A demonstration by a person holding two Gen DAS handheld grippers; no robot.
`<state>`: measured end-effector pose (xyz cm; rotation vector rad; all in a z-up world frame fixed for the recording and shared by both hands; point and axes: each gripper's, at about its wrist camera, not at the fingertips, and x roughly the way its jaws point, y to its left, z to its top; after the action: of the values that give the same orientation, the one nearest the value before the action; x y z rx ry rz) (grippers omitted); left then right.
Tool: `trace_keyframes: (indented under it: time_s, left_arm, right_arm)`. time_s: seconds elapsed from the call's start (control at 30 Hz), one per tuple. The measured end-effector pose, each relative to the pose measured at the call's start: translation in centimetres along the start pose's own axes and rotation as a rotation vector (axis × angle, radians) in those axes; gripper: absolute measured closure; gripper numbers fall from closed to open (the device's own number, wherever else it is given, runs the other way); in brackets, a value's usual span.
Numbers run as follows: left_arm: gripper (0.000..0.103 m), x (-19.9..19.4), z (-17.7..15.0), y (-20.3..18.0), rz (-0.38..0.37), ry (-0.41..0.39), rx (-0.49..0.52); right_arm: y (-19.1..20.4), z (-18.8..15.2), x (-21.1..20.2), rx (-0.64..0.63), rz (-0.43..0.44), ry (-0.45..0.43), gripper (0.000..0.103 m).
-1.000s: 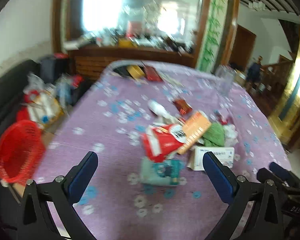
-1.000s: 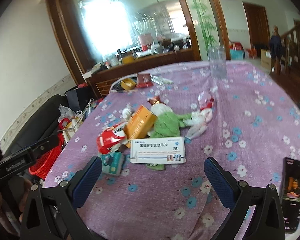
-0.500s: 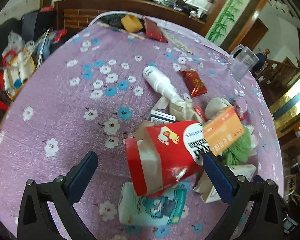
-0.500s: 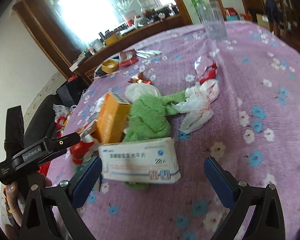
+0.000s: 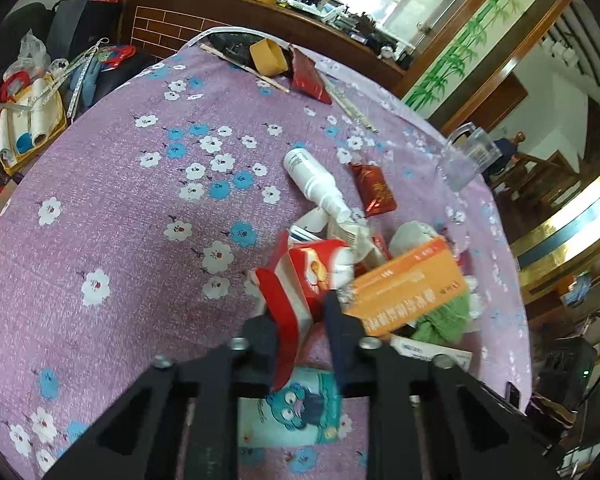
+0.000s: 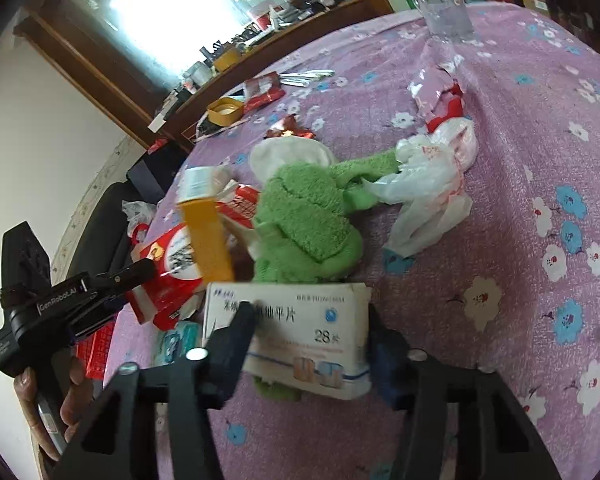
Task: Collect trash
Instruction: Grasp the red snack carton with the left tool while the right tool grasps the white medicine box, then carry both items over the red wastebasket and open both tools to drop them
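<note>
Tools (image 5: 300, 320) (image 6: 306, 332) clamped on cartons (image 5: 300, 276) (image 6: 296, 320)

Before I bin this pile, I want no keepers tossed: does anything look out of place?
Yes: a green towel lies crumpled among the empty packets, beside the white box. It looks like cloth, not wrapping.
</note>
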<state>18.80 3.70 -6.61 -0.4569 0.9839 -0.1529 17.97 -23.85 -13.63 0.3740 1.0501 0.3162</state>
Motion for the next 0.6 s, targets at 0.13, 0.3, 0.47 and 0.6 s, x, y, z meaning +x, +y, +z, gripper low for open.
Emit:
trace_keyframes:
  time_s: [0.13,0.3,0.47,0.6]
  left_arm:
    - [0.096,-1.6,-0.9,-0.2,-0.017,-0.031,0.009]
    - [0.096,-4.4,-1.9,-0.2,-0.05,-0.083,0.017]
    - [0.096,-7.0,-2.9,0.2,-0.059,-0.112,0.027]
    - [0.096,-8.8,-4.0,1.0,-0.05,-0.136,0.018]
  right_arm:
    - [0.8,-0.2,-1.1,-0.016,0.037,-0.025,0.068]
    - [2.7,-0.8,-2.8,-0.045,0.088,-0.063,0.08]
    - [5.2,-1.7,-5.0,-0.09,0.115,-0.112,0.089]
    - [7.7,-2.8,-6.9,-0.157,0.109,-0.163,0.089]
